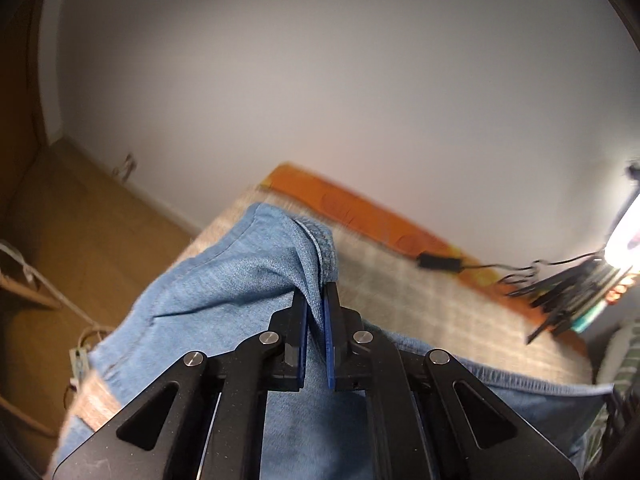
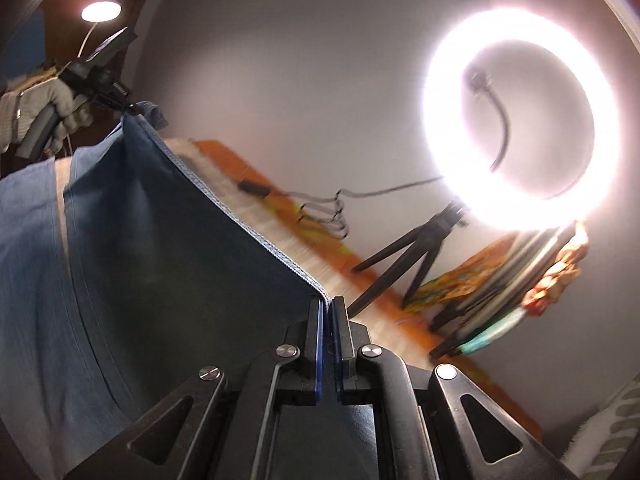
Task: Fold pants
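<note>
The left gripper (image 1: 316, 292) pinches a raised fold of the pants (image 1: 224, 280), light blue denim, in the lower middle of the left wrist view. Its jaws are pressed on the cloth near a stitched edge. The rest of the pants lies spread under the gripper and hangs toward the lower left of the frame.

The right gripper (image 2: 329, 306) has its jaws closed on a hem of the pants (image 2: 160, 240) in the lower middle of the right wrist view. From there the hem runs tight up to the upper left, where the left gripper (image 2: 124, 106) holds the other end, carried by a hand (image 2: 36, 104) in a grey knit glove. The cloth between the two grippers is lifted and looks dark in shadow.

The surface is a table (image 1: 420, 292) with a pale checked cover, and an orange strip (image 1: 360, 208) runs along its far edge by the wall (image 1: 320, 80), which is plain and white. On the strip lie a black adapter (image 1: 438, 261) and its cable (image 2: 380, 190).

At the right of the right wrist view a bright ring light (image 2: 516, 120) stands on a black tripod (image 2: 408, 260). Beside it some colourful things are stacked, too blurred to name. In the left of the left wrist view there is a brown floor (image 1: 80, 220). A round lamp (image 2: 101, 11) shines in the upper left of the right wrist view.
</note>
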### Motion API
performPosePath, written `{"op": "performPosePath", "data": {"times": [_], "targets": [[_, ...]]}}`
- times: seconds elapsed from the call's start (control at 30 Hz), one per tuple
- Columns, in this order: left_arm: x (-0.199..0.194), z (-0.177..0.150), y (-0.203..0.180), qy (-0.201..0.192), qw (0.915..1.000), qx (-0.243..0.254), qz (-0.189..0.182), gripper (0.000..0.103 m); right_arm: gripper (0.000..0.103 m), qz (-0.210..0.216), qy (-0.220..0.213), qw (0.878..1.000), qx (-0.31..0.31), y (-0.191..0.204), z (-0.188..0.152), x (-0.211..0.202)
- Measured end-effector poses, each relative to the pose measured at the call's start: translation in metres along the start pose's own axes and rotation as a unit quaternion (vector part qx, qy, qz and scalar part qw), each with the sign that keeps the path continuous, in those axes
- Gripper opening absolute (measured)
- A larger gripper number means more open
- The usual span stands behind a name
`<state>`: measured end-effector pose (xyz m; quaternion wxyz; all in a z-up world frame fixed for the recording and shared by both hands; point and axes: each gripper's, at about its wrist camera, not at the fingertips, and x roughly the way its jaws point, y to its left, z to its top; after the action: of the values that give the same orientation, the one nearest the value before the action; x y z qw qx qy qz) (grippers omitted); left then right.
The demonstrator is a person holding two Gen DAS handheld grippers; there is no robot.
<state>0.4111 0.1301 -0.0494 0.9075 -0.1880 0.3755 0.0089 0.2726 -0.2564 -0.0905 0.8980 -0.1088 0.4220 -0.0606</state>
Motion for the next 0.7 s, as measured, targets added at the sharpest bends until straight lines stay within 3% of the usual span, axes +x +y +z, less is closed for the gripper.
{"op": "performPosePath", "data": {"times": [0.17, 0.33, 0.53, 0.7], "targets": [[-0.05, 0.005, -0.005, -0.041, 0.9989, 0.018, -0.016, 0.006, 0.001, -0.017, -0.021, 0.999, -0.016, 0.003, 0.017, -0.053], [-0.088, -0.014, 0.006, -0.054, 0.9977, 0.017, -0.036, 0.006, 0.001, -0.008, -0.025, 0.998, -0.051, 0.035, 0.005, -0.117], [-0.125, -0.075, 0.044, -0.062, 0.9976, -0.004, -0.032, 0.006, 0.001, 0.049, -0.003, 0.996, -0.07, 0.088, -0.03, -0.182], [-0.146, -0.144, 0.085, -0.04, 0.9989, -0.025, -0.009, 0.006, 0.001, 0.099, 0.034, 0.99, -0.093, 0.132, -0.065, -0.203]]}}
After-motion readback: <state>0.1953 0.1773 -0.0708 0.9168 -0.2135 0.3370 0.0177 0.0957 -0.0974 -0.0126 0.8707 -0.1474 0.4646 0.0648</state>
